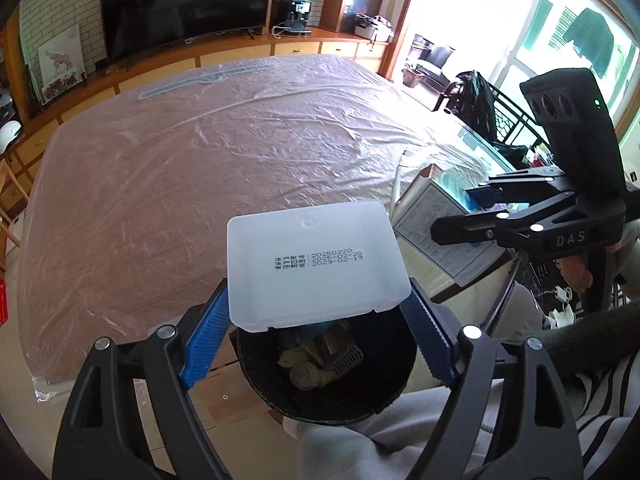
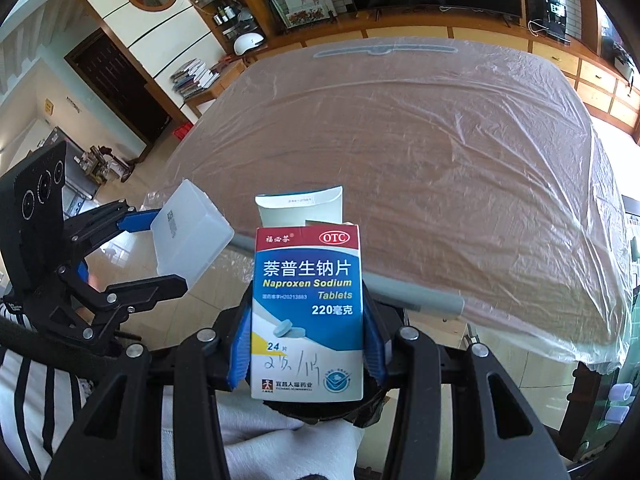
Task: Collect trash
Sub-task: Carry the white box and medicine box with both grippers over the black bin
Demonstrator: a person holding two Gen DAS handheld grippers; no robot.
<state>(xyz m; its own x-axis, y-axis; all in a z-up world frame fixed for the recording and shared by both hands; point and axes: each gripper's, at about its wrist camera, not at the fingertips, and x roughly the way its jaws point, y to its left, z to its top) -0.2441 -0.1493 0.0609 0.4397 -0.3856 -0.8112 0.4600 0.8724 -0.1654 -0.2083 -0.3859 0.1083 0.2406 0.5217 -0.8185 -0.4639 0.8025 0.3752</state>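
Your left gripper has its blue fingers clamped on the two sides of the white plastic box, printed date facing up. And look what sits straight below it: the black trash bin, mouth open, scraps already inside. The box hangs over the bin's far rim, its long edges running across from finger to finger, so the drop looks like a short pull toward you and then a release.

Your right gripper is pinching the Naproxen tablet carton upright, long axis vertical, top flap open. In the left view that carton sits off to the right of the bin, above the table edge. So the left hand is the nearer one, I'd say; the right has to swing leftward and nearer to reach the same opening.
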